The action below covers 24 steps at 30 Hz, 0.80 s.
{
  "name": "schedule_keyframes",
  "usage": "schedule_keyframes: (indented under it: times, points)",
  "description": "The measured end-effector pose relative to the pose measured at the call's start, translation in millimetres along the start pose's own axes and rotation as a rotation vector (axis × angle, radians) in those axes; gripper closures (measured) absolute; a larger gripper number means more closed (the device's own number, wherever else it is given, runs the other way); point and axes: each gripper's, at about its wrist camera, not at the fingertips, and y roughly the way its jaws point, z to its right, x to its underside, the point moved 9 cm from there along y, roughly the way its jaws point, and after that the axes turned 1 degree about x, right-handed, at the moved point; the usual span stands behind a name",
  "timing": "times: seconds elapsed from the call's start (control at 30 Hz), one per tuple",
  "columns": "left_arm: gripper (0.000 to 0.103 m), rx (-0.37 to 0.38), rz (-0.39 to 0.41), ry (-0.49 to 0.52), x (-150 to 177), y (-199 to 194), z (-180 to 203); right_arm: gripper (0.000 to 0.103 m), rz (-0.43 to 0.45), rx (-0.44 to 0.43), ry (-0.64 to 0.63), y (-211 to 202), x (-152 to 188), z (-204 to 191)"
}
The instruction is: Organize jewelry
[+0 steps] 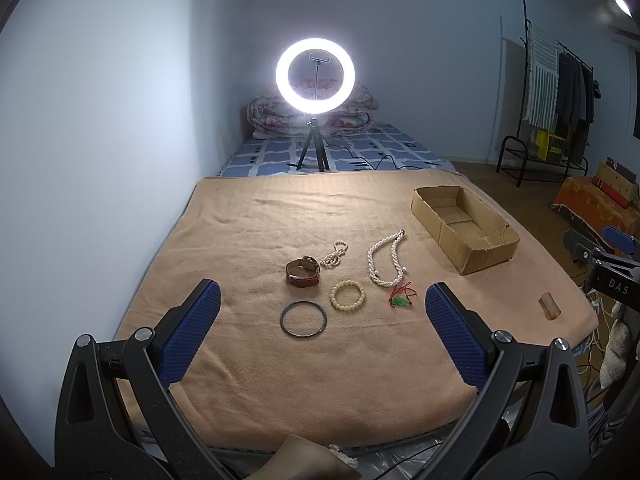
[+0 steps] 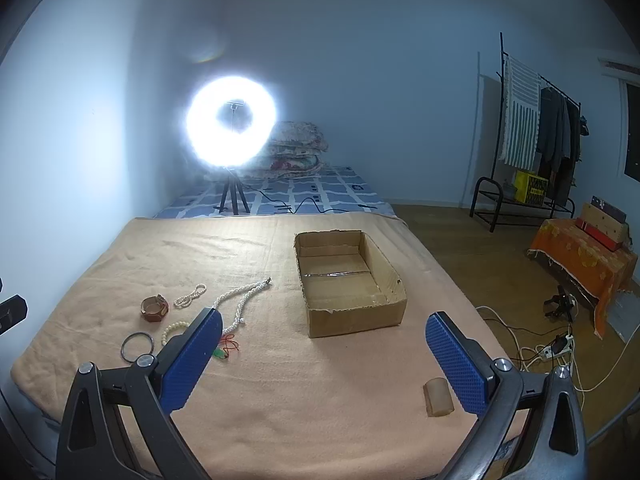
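Observation:
Jewelry lies loose on a tan blanket. A dark metal bangle, a cream bead bracelet, a brown leather watch, a small pearl strand, a long pearl necklace and a green pendant on red cord lie together. An empty cardboard box stands to their right. My left gripper hovers open just short of the bangle. Over bare blanket, my right gripper is open in front of the box, the jewelry to its left.
A small tan cylinder lies near the blanket's right edge. A lit ring light on a tripod stands on the bed behind, with folded quilts. A clothes rack, cables and an orange-draped stand fill the floor at right.

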Motion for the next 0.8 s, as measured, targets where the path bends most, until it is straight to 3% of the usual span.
schedule_keyframes:
  times: [0.8]
  points:
    - [0.0,0.0,0.002,-0.004,1.5,4.0,0.5,0.0,0.002,0.001,0.003,0.2,-1.5,2.2]
